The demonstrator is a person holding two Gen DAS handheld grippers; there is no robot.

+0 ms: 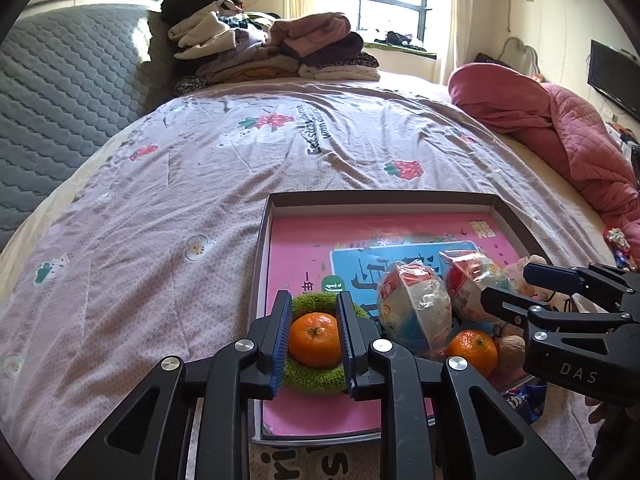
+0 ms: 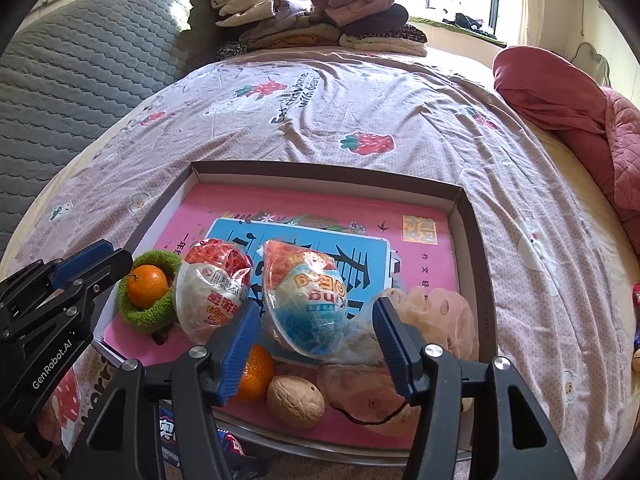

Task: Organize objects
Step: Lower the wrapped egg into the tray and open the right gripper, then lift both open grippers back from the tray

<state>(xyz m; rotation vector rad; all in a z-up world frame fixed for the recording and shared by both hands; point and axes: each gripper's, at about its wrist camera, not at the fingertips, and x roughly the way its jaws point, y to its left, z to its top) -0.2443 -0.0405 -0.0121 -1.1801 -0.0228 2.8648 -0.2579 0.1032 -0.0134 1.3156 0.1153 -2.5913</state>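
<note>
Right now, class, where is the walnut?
In the right wrist view the walnut lies at the box's near edge, just right of an orange and below the blue-bottomed wrapped snack.

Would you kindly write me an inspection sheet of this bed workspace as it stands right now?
Surface: bed sheet with strawberry print, wrinkled.
Job's things: shallow box holding a pink book; a mandarin sits inside a green fuzzy ring; two wrapped egg toys; second mandarin; walnut; plush toy.
Clutter: blue wrapper beside the box.
Grippers: left gripper straddles the ringed mandarin, contact unclear; right gripper open over the box's near end.
Cables: a dark cord on the plush toy.
Surroundings: folded clothes, red quilt, window.
</note>
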